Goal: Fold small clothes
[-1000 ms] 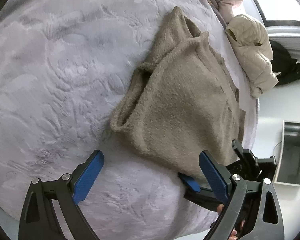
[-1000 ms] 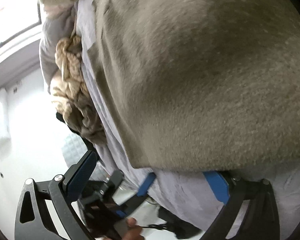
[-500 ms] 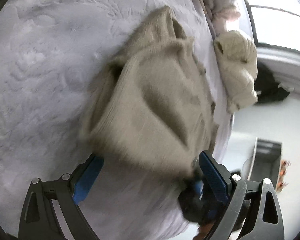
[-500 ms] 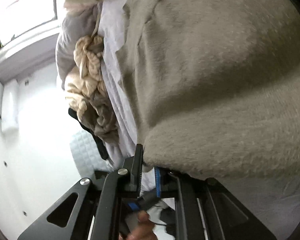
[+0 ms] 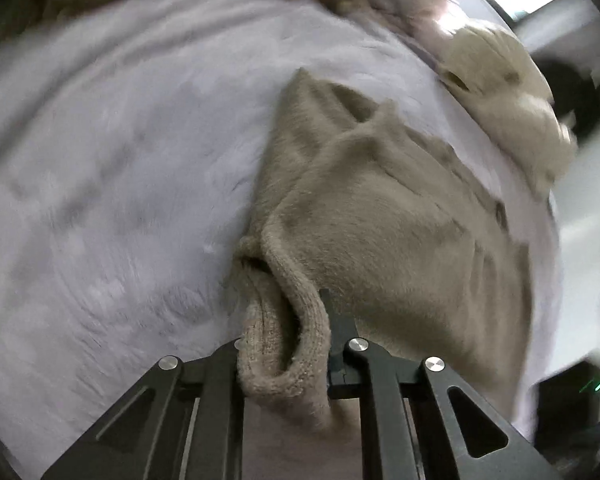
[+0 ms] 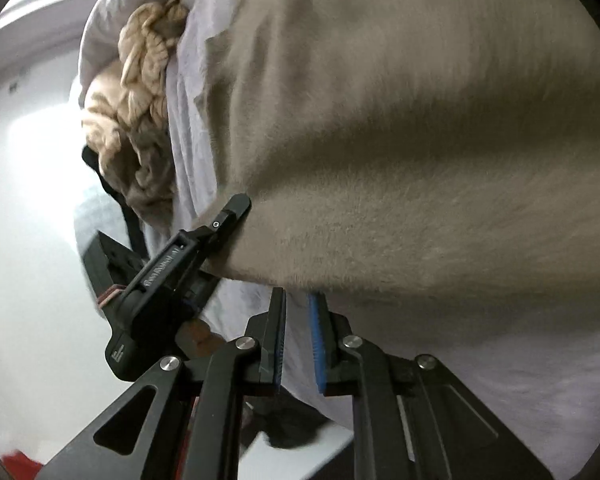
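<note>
Cardigan (image 5: 400, 232): lay rumpled on the lilac blanket (image 5: 120, 160), beige and fuzzy, with a button or two showing along the right-hand edge. Was folded over itself, one pointed corner reaching up the blanket away from the camera. Ran from that corner straight down to the left gripper (image 5: 288, 332), with the ribbed hem bunched in a thick loop at the very front.

Left gripper: was clamped on that hem, the black fingers drawn in tight against both sides of the loop, blue pads hidden by the wool. Seen from the right wrist, showed as a black tool coming in from the lower left, its tip touching the cardigan's near edge.

Right gripper (image 6: 298, 308): sat just below the cardigan's lower edge, at the side of the blanket. Pads (image 6: 317, 340) stood nearly together, only a narrow slit left between them, pale blanket showing through it. Tips were covered by the fuzzy edge, so could not tell whether any cloth was caught there.

Beyond the cardigan, at the blanket's far right edge, lay a cream garment (image 5: 508, 92), apart from it. Further along that edge, a heap of tan knitwear (image 6: 144, 92). Much of both views blurred.
</note>
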Action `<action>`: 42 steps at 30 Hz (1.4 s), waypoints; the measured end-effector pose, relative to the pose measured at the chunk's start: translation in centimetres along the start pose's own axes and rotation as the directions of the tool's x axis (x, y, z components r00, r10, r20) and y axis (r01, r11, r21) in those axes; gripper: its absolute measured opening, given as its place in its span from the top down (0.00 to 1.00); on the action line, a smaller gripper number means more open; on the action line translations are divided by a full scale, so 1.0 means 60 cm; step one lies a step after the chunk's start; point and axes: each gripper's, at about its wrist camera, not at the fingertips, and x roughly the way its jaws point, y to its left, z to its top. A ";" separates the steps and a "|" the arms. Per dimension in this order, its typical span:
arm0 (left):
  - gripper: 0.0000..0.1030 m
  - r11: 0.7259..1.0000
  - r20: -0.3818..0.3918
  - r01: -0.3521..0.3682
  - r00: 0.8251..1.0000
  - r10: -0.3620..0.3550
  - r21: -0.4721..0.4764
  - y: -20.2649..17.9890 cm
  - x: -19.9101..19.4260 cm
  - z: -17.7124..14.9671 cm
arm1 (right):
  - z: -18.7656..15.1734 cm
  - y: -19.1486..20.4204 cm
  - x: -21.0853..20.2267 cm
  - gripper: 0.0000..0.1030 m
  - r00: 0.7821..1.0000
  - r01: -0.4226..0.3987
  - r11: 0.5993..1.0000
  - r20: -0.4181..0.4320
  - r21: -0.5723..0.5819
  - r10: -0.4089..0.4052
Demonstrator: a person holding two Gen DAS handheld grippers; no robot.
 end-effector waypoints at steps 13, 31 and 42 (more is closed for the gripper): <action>0.85 0.858 0.180 -0.193 0.976 0.120 0.476 -0.108 -0.032 -0.031 | 0.143 0.175 -0.035 0.16 0.951 0.297 0.891 0.025 -0.344 -0.308; 0.85 0.734 0.257 -0.222 0.964 0.068 0.641 -0.142 -0.042 -0.063 | 0.225 0.319 0.304 0.15 0.633 0.477 0.509 -0.122 -0.717 -0.765; 0.85 0.678 0.281 -0.167 0.958 -0.061 0.716 -0.232 -0.110 -0.073 | 0.237 0.291 0.097 0.86 0.872 0.400 0.697 0.014 -0.595 -0.489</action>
